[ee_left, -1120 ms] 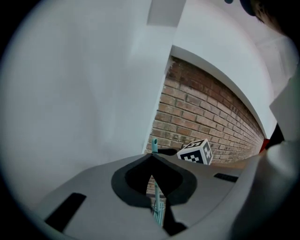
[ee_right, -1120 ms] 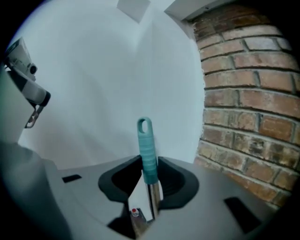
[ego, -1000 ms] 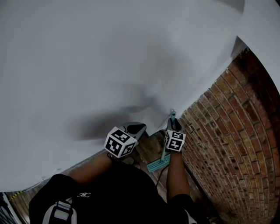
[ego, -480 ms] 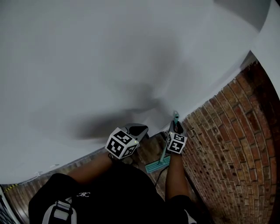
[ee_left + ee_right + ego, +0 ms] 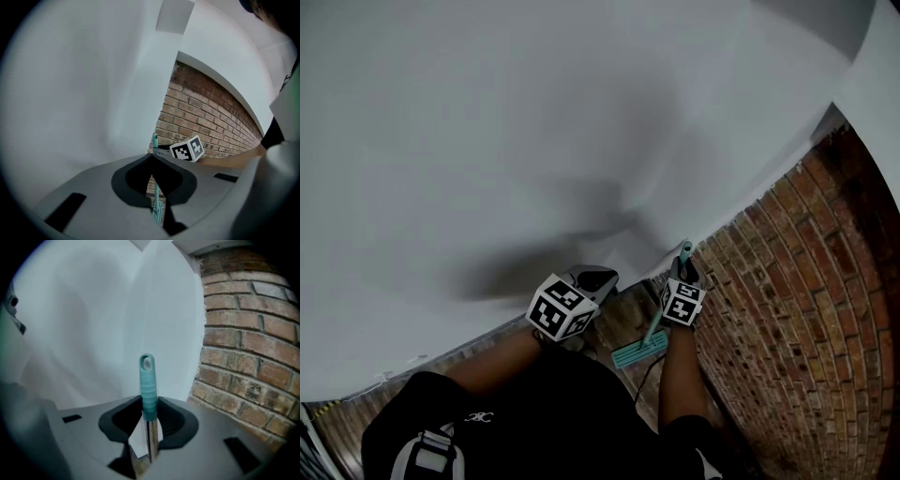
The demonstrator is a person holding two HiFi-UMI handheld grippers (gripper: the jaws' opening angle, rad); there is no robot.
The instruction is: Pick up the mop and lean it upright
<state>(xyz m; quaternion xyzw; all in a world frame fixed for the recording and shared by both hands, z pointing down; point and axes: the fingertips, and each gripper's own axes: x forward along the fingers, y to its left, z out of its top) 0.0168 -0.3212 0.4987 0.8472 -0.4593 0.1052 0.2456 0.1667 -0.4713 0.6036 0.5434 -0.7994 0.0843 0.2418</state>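
Mop (image 5: 639, 352) stands upright at lower centre-right of the head view, where white wall (image 5: 534, 141) meets brick wall (image 5: 787, 309). My right claw (image 5: 149, 414) grips its handle to steady the lean. My left claw (image 5: 151, 164) is closed and empty.

I've got the mop (image 5: 639, 352) standing in my right gripper (image 5: 683, 272), teal tip poking above it, head down on the wood floor (image 5: 623, 314), brick wall (image 5: 787, 309) just beside. Left gripper (image 5: 594, 279) hangs nearby, off the mop.

Mop shaft (image 5: 653, 330) behind right gripper (image 5: 683, 272)
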